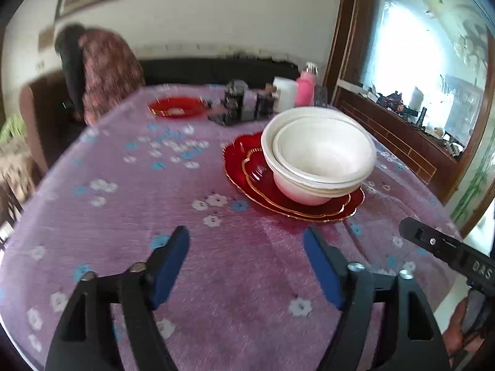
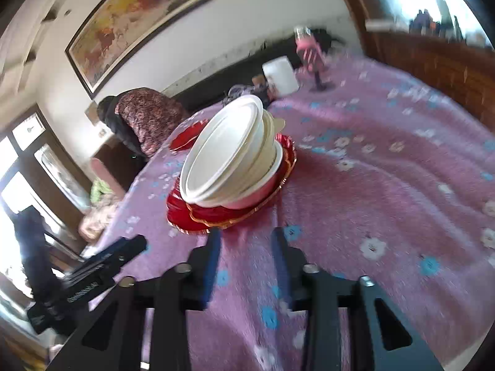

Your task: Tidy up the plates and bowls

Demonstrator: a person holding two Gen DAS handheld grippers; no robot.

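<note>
Nested white bowls (image 1: 321, 154) sit on stacked red gold-rimmed plates (image 1: 272, 191) on the purple floral tablecloth. In the right wrist view the bowls (image 2: 229, 154) stand on the same red plates (image 2: 216, 216), just ahead of my gripper. Another red plate (image 1: 174, 107) lies at the far side; it shows behind the bowls in the right wrist view (image 2: 185, 137). My left gripper (image 1: 246, 241) is open and empty, short of the stack. My right gripper (image 2: 246, 241) is open with a narrower gap and empty; its body shows in the left wrist view (image 1: 445, 247).
A dark condiment set (image 1: 244, 102), a white cup (image 1: 286, 92) and a pink bottle (image 1: 306, 88) stand at the table's far edge. A chair with patterned cloth (image 1: 105, 71) is at the far left. A wooden cabinet (image 1: 386, 130) runs along the right.
</note>
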